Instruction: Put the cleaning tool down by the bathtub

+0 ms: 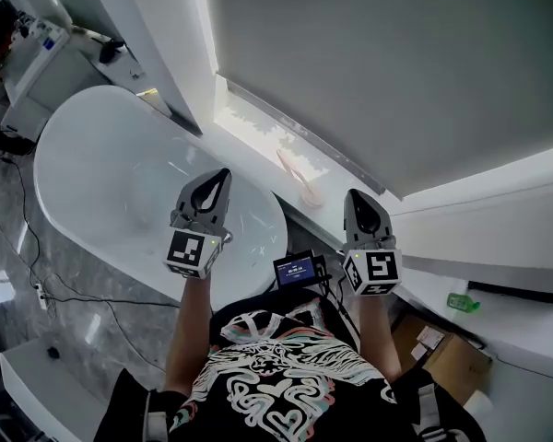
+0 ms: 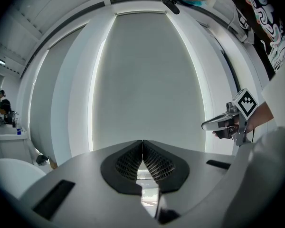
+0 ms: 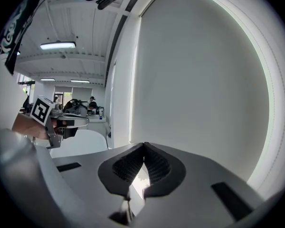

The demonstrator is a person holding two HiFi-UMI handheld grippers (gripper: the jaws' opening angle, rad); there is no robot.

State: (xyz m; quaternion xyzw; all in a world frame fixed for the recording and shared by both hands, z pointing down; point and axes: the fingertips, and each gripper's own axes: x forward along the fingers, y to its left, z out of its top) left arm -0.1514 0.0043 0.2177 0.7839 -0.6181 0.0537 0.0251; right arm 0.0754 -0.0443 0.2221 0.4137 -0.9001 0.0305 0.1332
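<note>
Your left hand-held gripper point(image 1: 225, 175) and right hand-held gripper point(image 1: 354, 195) are closed, empty. Ahead between them, the slim pink cleaning tool point(image 1: 298, 177) lies beside the white oval bathtub point(image 1: 83, 155); placing looks done, so withdraw.

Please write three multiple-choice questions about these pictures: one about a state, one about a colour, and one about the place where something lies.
1. How do the left tongs stand?
A. wide open
B. half open
C. shut, nothing between them

2. What colour is the bathtub?
A. white
B. black
C. green

3. Where does the pink cleaning tool lie?
A. inside the bathtub
B. on the window ledge
C. between the left tongs

Answers:
1 C: the left gripper view shows the pads meeting at the tip.
2 A: the head view shows a white tub.
3 B: it lies on the ledge behind the tub.
</note>
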